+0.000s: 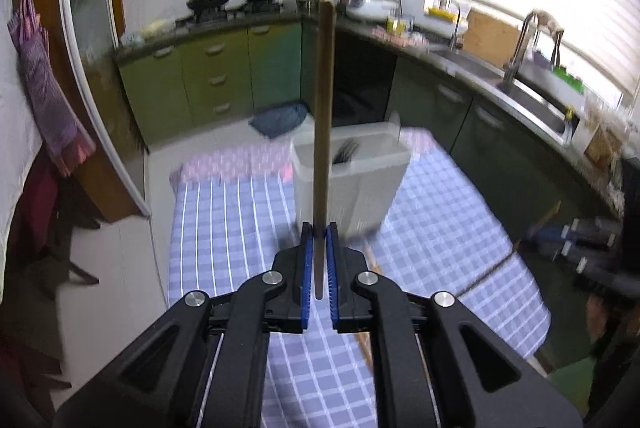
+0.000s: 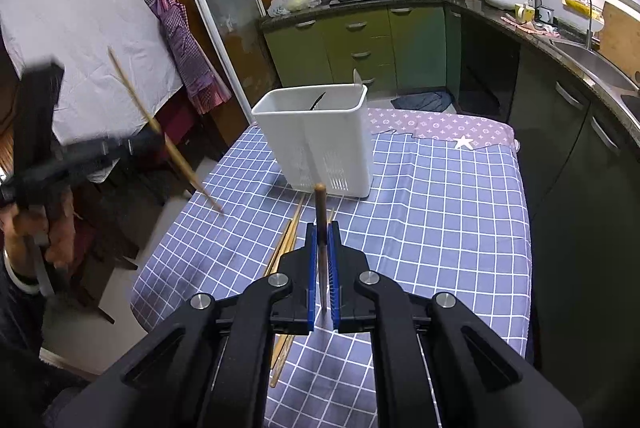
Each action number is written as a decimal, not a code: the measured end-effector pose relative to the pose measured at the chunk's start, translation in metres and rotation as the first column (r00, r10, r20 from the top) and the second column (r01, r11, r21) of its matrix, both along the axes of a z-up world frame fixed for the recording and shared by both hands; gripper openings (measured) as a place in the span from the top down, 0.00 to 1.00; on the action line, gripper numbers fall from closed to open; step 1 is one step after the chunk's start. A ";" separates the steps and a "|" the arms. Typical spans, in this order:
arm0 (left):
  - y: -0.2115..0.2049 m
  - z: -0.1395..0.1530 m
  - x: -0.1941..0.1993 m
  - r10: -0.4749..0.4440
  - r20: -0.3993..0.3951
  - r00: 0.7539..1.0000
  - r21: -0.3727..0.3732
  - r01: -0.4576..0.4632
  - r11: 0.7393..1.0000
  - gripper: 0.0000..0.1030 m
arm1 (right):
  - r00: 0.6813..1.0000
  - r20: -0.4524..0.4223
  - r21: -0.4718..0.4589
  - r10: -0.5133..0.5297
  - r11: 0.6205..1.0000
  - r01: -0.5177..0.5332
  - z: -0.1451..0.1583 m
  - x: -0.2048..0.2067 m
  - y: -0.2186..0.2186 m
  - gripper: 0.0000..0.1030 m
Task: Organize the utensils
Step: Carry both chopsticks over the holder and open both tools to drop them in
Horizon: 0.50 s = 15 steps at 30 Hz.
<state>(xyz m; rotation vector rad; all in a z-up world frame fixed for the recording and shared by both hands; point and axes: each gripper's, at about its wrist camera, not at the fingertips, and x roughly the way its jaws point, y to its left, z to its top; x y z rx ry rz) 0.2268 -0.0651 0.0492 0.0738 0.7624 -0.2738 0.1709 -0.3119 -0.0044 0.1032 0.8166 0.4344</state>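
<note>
The white utensil holder (image 2: 316, 144) stands upright at frame centre, directly ahead of the right gripper (image 2: 322, 248), which pinches a chopstick (image 2: 320, 212) pointing straight at it. At left, the left gripper (image 2: 132, 148) clamps another chopstick (image 2: 160, 124) slanting, farther off; spare chopsticks (image 2: 286, 244) lie between.

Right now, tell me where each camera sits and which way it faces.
Left wrist: rides the left gripper, looking forward over the checked tablecloth to the white utensil holder and stove; its fingers clamp an upright wooden chopstick.
Right wrist: rides the right gripper, facing the same holder from farther back; its fingers clamp a brown-tipped utensil. The left gripper and the person's hand show at left.
Shared: holder, tablecloth, loose chopsticks, stove, green cabinets.
</note>
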 end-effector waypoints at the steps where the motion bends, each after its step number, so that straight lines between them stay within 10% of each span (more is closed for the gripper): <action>1: -0.003 0.011 0.006 -0.002 0.019 1.000 -0.009 0.002 1.000 0.93 | 1.000 -0.001 0.002 0.000 1.000 0.000 0.000 0.000 -0.001 0.94; 7: -0.026 0.053 0.044 0.009 0.120 0.993 -0.047 -0.004 0.999 0.93 | 1.000 0.002 0.007 -0.007 1.000 0.007 0.000 0.001 -0.008 0.94; 15: -0.047 0.033 0.097 0.053 0.101 0.994 -0.026 -0.051 0.998 0.93 | 1.000 0.014 0.013 -0.014 1.000 0.014 0.006 -0.003 -0.016 0.94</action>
